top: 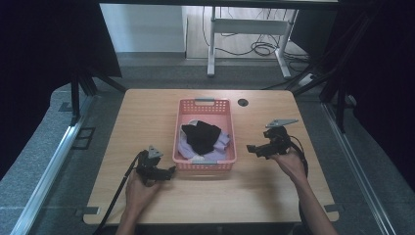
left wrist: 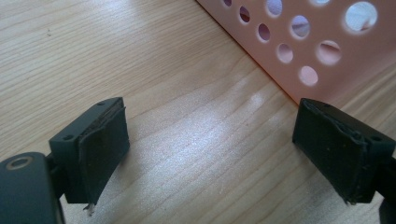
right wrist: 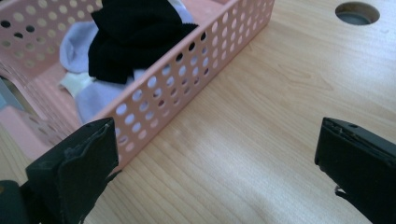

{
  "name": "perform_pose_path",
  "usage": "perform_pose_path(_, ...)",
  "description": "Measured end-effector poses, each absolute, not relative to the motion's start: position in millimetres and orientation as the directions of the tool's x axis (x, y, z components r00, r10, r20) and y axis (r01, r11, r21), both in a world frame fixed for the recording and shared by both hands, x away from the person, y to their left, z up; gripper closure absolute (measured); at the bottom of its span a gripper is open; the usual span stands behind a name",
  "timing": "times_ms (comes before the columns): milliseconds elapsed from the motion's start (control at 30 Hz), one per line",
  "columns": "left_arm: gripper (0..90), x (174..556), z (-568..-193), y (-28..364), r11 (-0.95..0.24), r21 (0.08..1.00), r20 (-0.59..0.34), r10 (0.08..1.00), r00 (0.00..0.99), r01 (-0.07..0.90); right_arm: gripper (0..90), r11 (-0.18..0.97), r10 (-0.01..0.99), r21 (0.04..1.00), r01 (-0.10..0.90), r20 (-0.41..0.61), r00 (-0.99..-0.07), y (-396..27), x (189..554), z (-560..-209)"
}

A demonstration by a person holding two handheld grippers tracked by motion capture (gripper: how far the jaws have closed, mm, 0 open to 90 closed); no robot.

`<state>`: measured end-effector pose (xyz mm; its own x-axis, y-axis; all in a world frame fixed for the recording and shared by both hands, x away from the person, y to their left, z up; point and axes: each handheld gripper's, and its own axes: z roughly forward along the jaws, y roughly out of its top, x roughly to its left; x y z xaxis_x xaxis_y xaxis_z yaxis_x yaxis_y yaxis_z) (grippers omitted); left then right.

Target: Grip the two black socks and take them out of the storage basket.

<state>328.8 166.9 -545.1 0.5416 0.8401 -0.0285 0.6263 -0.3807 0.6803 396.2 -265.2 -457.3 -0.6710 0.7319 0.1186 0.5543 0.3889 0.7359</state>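
Note:
A pink perforated basket (top: pixel 183 147) stands in the middle of the wooden table (top: pixel 147 122). Inside it lies a black cloth (top: pixel 200 136) on top of pale lilac cloth (top: pixel 222 142). My left gripper (top: pixel 170 171) rests low at the basket's near-left corner, open, with bare table between its jaws (left wrist: pixel 212 149); the basket wall (left wrist: pixel 299 42) is just ahead. My right gripper (top: pixel 250 148) hovers to the basket's right, open and pointing at it. In the right gripper view the basket wall (right wrist: pixel 187 65), black cloth (right wrist: pixel 128 39) and lilac cloth (right wrist: pixel 79 44) lie ahead-left of my right gripper (right wrist: pixel 212 163).
A round cable hole (top: pixel 242 102) sits in the table behind the basket's right side, also seen in the right gripper view as the hole (right wrist: pixel 357 13). Beyond the table stand a white desk frame (top: pixel 244 29) and dark stands at both sides.

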Motion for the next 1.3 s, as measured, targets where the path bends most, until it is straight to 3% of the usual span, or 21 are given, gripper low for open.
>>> perform_pose_path(567,10.3,328.9,-545.1,166.9,-0.381,0.680,-0.028,0.840,0.542,0.626,0.0,0.420,0.690,0.723,0.548,0.138,-0.711,-227.9,416.4,-427.6)
perform_pose_path(900,10.3,328.8,-545.1,166.9,-0.381,0.680,-0.028,0.840,0.542,0.626,13.5,0.491,0.645,0.713,0.501,0.089,-0.759,-188.6,424.4,-426.5)
perform_pose_path(1300,10.3,328.8,-544.9,167.0,-0.383,0.678,-0.027,0.840,0.542,0.627,22.1,0.553,0.583,0.688,0.469,0.082,-0.808,-141.1,439.3,-436.8)
